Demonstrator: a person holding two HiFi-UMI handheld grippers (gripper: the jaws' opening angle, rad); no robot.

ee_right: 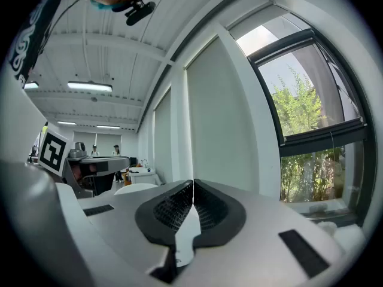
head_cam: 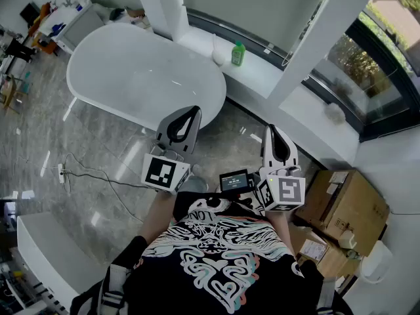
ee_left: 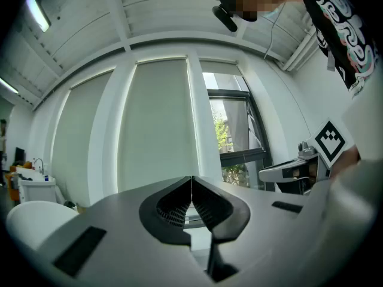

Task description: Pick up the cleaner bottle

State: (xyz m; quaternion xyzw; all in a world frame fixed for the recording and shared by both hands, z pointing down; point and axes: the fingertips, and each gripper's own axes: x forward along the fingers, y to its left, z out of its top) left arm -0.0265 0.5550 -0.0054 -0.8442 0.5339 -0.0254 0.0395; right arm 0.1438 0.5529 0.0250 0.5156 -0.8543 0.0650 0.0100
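Note:
A small green cleaner bottle [head_cam: 238,53] stands on the white window ledge [head_cam: 262,71] beyond the bathtub, seen only in the head view. My left gripper [head_cam: 192,112] is held level in front of the person's chest, its tip over the tub's near rim, well short of the bottle. My right gripper [head_cam: 272,131] hangs beside it to the right, over the grey floor. Both are shut with nothing between the jaws, as the left gripper [ee_left: 191,181] and right gripper [ee_right: 192,187] show in their own views, which look at blinds and window only.
A white oval bathtub [head_cam: 105,71] fills the upper left. A white rounded thing [head_cam: 218,56] sits next to the bottle. Cardboard boxes [head_cam: 348,205] stand at the right, a white cabinet [head_cam: 46,248] at lower left, and a cable with a power strip [head_cam: 62,172] lies on the floor.

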